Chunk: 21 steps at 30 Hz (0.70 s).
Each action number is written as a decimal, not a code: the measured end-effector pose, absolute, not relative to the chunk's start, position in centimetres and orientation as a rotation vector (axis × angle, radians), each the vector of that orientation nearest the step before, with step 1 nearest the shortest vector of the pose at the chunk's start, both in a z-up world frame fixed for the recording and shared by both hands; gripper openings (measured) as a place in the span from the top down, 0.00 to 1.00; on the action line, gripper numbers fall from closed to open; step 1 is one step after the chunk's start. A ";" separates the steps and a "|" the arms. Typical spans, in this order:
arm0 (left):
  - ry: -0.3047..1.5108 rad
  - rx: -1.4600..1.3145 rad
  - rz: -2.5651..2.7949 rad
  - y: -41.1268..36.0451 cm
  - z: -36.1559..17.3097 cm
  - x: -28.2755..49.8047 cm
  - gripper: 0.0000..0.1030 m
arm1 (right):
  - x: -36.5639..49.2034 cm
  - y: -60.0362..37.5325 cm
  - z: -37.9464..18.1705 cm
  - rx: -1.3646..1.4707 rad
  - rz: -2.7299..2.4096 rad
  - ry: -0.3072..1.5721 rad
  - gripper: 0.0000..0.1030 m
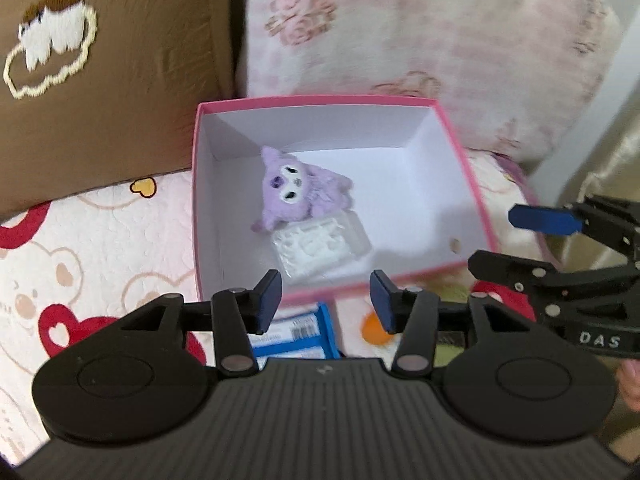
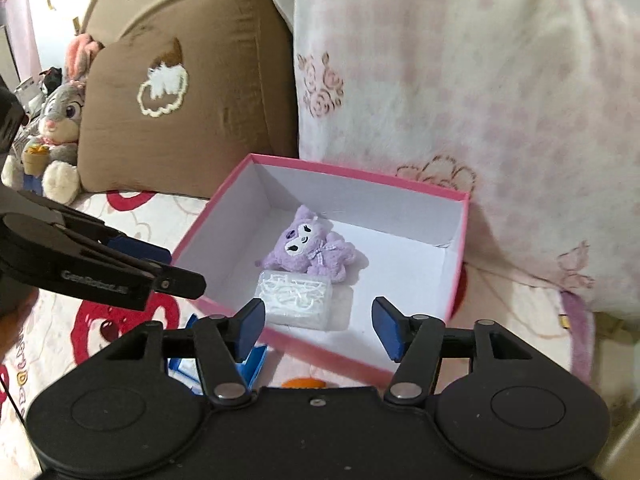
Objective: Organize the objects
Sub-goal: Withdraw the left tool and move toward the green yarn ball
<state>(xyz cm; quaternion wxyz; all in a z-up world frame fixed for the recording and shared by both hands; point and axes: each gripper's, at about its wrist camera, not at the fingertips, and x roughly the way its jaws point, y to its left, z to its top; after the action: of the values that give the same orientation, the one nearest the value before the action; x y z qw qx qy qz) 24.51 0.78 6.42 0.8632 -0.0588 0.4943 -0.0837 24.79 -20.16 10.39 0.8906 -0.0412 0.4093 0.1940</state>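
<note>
While both tongs, left gripper (image 1: 326, 304) and right gripper (image 2: 318, 328), sit wide open holding nothing, they're just outside the pink cardboard box (image 1: 466, 168). Inside it, a fuzzy purple plush toy (image 1: 294, 190) touches a clear plastic case (image 1: 320, 248).

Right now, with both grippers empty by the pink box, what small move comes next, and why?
Probably lower the left gripper onto the blue-and-white packet just below it. The purple plush and clear case already lie inside the pink box, while that packet sits outside its near wall, and the gripper is open above it.
</note>
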 end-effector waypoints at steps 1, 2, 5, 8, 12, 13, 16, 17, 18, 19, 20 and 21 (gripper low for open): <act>1.038 -0.109 -0.192 0.5 7.2 23.9 0.53 | 24.1 -20.3 11.0 -0.092 0.402 0.848 0.36; 1.036 -0.089 -0.209 0.2 7.8 23.3 0.52 | 23.5 -20.4 11.5 -0.096 0.404 0.846 0.36; 1.016 -0.044 -0.248 -0.6 10.0 21.4 0.48 | 21.8 -20.7 12.6 -0.101 0.415 0.839 0.34; 1.001 -0.012 -0.280 -1.3 11.8 19.3 0.46 | 20.0 -21.1 13.8 -0.110 0.425 0.827 0.33; 0.991 0.030 -0.315 -2.3 13.4 16.7 0.42 | 17.3 -22.0 15.2 -0.113 0.448 0.812 0.29; 0.995 0.035 -0.325 -2.4 13.6 16.2 0.42 | 16.7 -22.1 15.4 -0.110 0.452 0.812 0.29; 1.017 0.029 -0.380 -2.9 13.8 14.6 0.42 | 14.9 -22.5 15.8 -0.117 0.464 0.811 0.29; 1.021 0.031 -0.388 -3.1 13.9 14.0 0.42 | 14.3 -22.6 16.0 -0.122 0.464 0.811 0.28; 1.024 0.038 -0.393 -3.3 14.0 13.5 0.42 | 13.7 -22.7 16.0 -0.129 0.466 0.810 0.28; 1.024 0.052 -0.399 -3.6 14.0 13.0 0.42 | 13.3 -22.8 16.0 -0.132 0.471 0.812 0.27; 1.025 0.062 -0.403 -3.8 13.9 12.7 0.42 | 12.9 -22.8 16.0 -0.136 0.476 0.816 0.27; 1.028 0.068 -0.404 -4.1 13.8 12.4 0.42 | 12.4 -22.9 15.9 -0.141 0.483 0.822 0.27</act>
<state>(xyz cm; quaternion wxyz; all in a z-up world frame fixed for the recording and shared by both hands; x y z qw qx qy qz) 12.41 -4.06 13.85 0.8509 0.0325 0.4881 -0.1916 12.44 -22.92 15.89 0.8860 -0.0680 0.3954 0.2325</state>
